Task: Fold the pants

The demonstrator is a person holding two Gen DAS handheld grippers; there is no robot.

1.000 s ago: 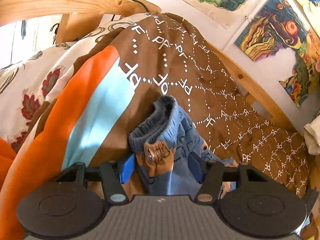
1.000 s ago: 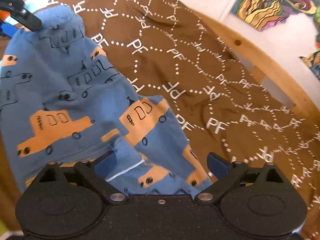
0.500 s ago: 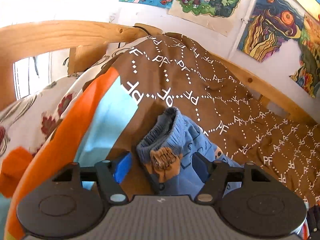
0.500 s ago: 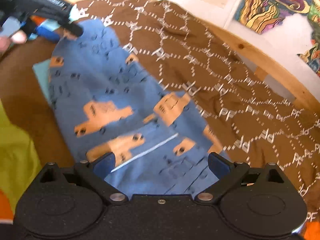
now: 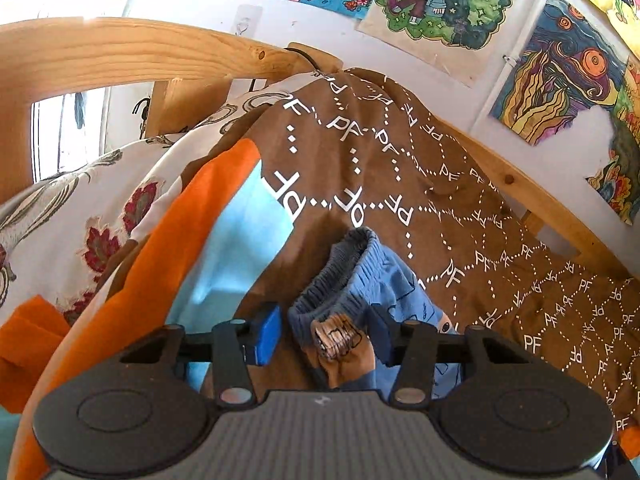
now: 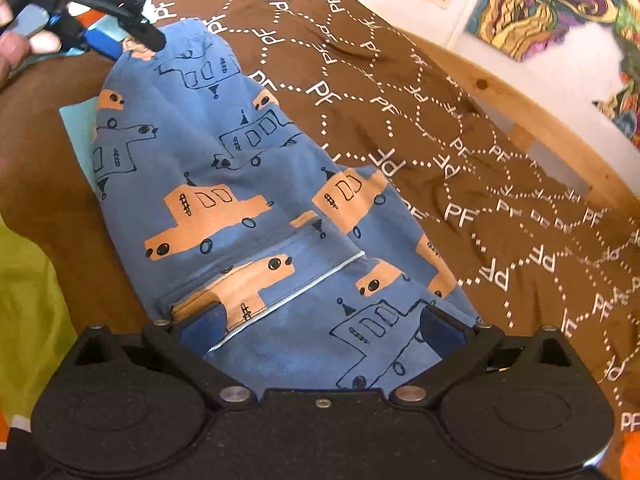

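Pants [image 6: 240, 200] lay on the brown blanket [image 6: 460, 120], long axis running from our right gripper [image 6: 320, 332] to our left gripper [image 5: 326, 336]. Left jaws, just closing, bracketed the waistband w/o pressing it; right jaws gaped wide over the other end, gripping nothing.

Left wrist view: sat on the left gripper [image 5: 324, 334], close over the waistband of the pants [image 5: 360, 280], and faced the drawings on the wall [image 5: 444, 0].
Right wrist view: sat on the right gripper [image 6: 318, 330], close over the pants' other end.
Both saw: the pants and the brown blanket [image 6: 460, 128].
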